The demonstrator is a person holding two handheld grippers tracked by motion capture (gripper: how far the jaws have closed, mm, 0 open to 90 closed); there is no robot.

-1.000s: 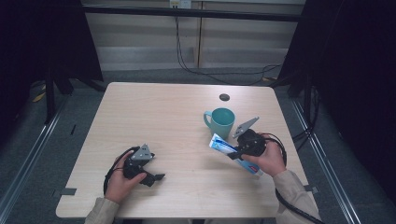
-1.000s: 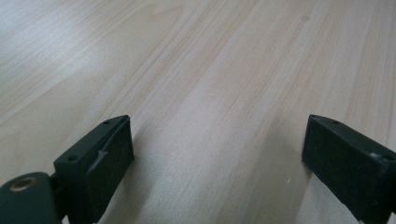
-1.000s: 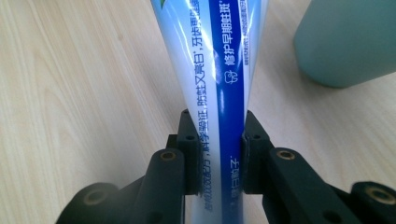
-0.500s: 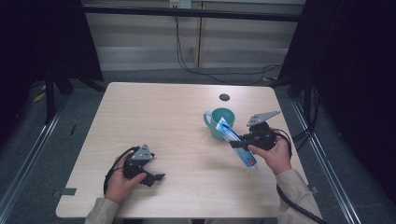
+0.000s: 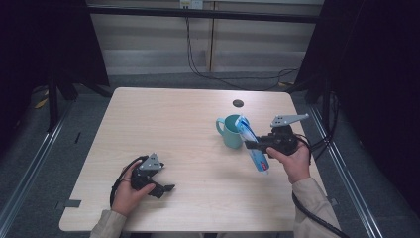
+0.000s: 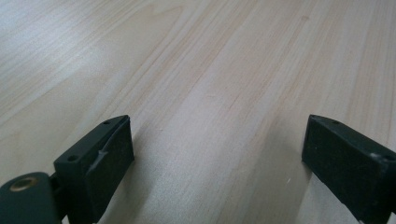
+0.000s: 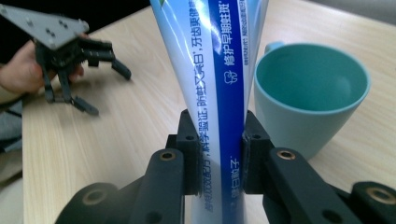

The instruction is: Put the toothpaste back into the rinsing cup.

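my right gripper (image 7: 218,154) is clamped on the toothpaste tube (image 7: 212,70), tilted over the teal mug (image 5: 231,131) – soft and light, i'd judge, so gripping mid-body suits – while my left gripper (image 5: 157,188) rests open on the table (image 5: 163,124).

Table (image 5: 198,129): mug (image 5: 231,131) sits right of centre, handle to the left. Tube (image 5: 252,146) is clamped between the jaws of the right gripper (image 5: 251,145), just right of the mug; upper end leans at the mug's rim, lower end points toward the near edge. Small disc (image 5: 238,103) lies behind the mug, near the far edge. Left gripper (image 5: 163,188) rests at near left, well apart from the mug, jaws spread over bare table.
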